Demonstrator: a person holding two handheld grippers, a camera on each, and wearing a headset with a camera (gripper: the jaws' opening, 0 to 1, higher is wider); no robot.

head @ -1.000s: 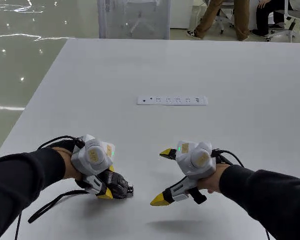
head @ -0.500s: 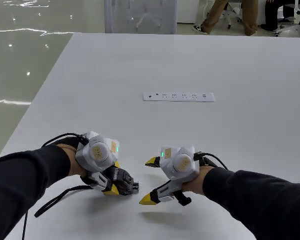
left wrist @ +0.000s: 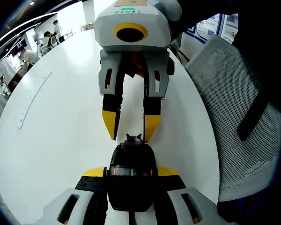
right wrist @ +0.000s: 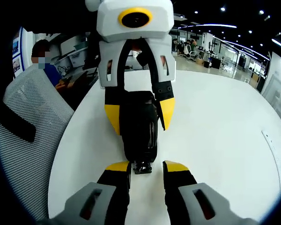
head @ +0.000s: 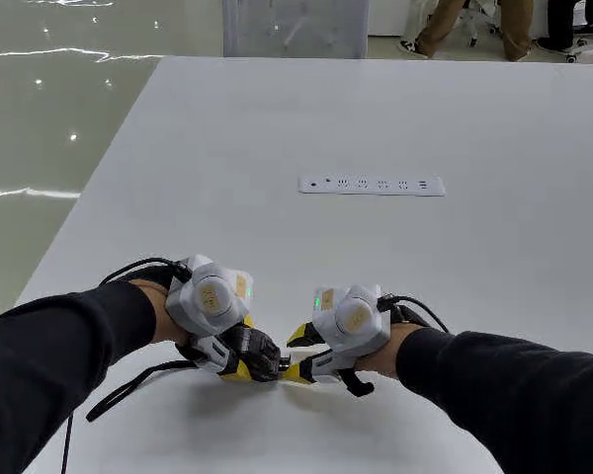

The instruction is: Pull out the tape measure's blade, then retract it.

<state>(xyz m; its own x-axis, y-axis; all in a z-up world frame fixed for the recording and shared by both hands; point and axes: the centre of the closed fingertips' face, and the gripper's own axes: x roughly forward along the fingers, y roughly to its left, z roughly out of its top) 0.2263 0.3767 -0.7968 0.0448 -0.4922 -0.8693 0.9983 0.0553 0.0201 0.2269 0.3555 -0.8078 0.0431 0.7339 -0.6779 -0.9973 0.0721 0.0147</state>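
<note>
A black tape measure (head: 257,352) sits low over the white table (head: 395,109), and my left gripper (head: 243,348) is shut on its case. In the left gripper view the case (left wrist: 131,174) sits between my yellow-tipped jaws, its blade hook (left wrist: 134,137) pointing forward. My right gripper (head: 296,354) faces it from the right, open, its fingertips (left wrist: 151,125) on either side of the hook. In the right gripper view the hook (right wrist: 141,166) lies between that gripper's own jaws (right wrist: 146,167), which are a little apart. No blade shows beyond the case.
A white power strip (head: 372,185) lies flat mid-table, well beyond both grippers. A black cable (head: 128,380) trails from the left gripper toward the near left edge. A grey mesh chair (left wrist: 234,117) stands behind me. People sit beyond the table's far end.
My right gripper has moved left up to the tape measure and its jaws have narrowed around the hook. The left gripper keeps its hold. The head camera has shifted.
</note>
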